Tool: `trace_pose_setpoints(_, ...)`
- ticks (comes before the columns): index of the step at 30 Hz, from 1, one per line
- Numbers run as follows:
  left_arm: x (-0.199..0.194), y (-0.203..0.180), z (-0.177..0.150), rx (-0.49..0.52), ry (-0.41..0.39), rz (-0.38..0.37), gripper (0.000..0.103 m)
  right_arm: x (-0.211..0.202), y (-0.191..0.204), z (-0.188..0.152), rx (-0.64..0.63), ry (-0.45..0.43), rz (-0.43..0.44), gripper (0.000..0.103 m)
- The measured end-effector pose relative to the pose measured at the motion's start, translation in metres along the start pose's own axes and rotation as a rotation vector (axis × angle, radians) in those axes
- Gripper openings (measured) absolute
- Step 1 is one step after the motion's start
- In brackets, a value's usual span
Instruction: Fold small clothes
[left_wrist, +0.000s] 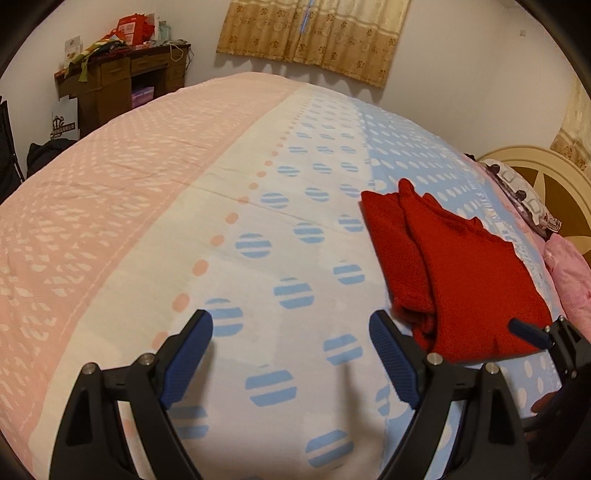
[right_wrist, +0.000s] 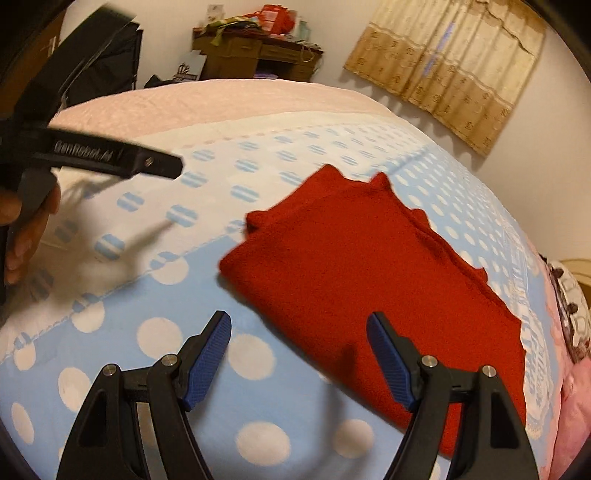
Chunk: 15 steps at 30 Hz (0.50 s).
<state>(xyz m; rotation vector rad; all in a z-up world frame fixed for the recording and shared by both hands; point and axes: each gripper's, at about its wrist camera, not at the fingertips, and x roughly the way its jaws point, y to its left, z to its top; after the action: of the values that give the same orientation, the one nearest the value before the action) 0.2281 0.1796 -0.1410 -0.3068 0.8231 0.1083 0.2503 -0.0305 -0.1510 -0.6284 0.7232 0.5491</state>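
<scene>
and here we are over the bed (left_wrist: 229, 206), its cover pink on one side, white with striped blue dots down the middle, pale blue with white spots on the other. the red garment (left_wrist: 458, 273) lies folded flat on the blue-spotted part, layered edges stepped along its far side, nothing pressing on it.

left tool (left_wrist: 291, 354) hangs above the white strip with its blue pads spread wide, only bedcover showing between them. the garment sits just off to its right, near the right pad but apart from it. at the right edge of this view a blue fingertip of the right tool (left_wrist: 526, 332) pokes in over the near corner of the red cloth.

from the right wrist view, the right tool (right_wrist: 299, 358) is also wide apart, gripping nothing; its right pad shows in front of the near edge of the garment (right_wrist: 369, 266), its left pad over spotted blue sheet. whether that pad touches the cloth, cannot tell. off to the left, blurred, the left tool (right_wrist: 110, 158) shows from the side, with the person's hand (right_wrist: 22, 229) wrapped on its handle.

in the background, a cluttered brown desk (left_wrist: 122, 77) against the wall and a patterned tan curtain (left_wrist: 314, 33). a pink pillow (left_wrist: 570, 273) rests by the headboard (left_wrist: 535, 173).
</scene>
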Motion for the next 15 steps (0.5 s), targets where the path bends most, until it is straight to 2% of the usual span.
trace_pose_setpoints(8,0.011,-0.007,0.012,0.056,0.013,0.019,0.089,0.019,0.030,0.008,-0.098,-0.007,-0.076,0.077)
trace_pose_setpoints(15,0.022,-0.011,0.023,0.078,0.032,0.018,0.089,0.027,0.026,0.012,-0.090,-0.018,-0.152,0.076)
